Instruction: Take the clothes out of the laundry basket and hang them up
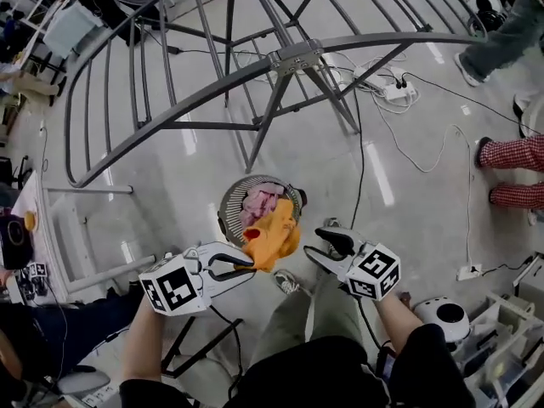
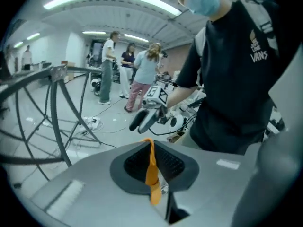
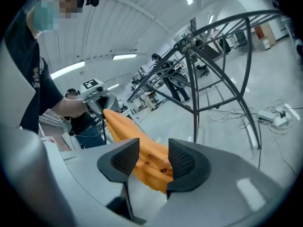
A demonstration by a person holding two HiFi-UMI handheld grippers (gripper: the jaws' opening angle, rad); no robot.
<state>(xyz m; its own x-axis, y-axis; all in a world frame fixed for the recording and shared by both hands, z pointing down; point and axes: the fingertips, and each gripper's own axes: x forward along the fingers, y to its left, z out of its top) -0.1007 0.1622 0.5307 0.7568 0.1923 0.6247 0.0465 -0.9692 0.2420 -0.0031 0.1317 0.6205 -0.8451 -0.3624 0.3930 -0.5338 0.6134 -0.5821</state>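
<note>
An orange garment (image 1: 274,235) hangs over the round laundry basket (image 1: 228,204), which holds pink clothes (image 1: 262,201). My left gripper (image 1: 246,268) is shut on one edge of it; in the left gripper view a thin orange strip (image 2: 152,174) is pinched between the closed pads of the left gripper (image 2: 152,148). My right gripper (image 1: 316,243) stands just right of the garment with its jaws apart. In the right gripper view the orange cloth (image 3: 150,163) runs through the gap of the right gripper (image 3: 154,150), and the pads do not press on it.
A large grey metal drying rack (image 1: 293,58) arches over the floor beyond the basket. A power strip (image 1: 395,92) with cables lies to its right. A bystander's legs in checked trousers (image 1: 510,155) are at the right edge. A white device (image 1: 442,314) sits near my right arm.
</note>
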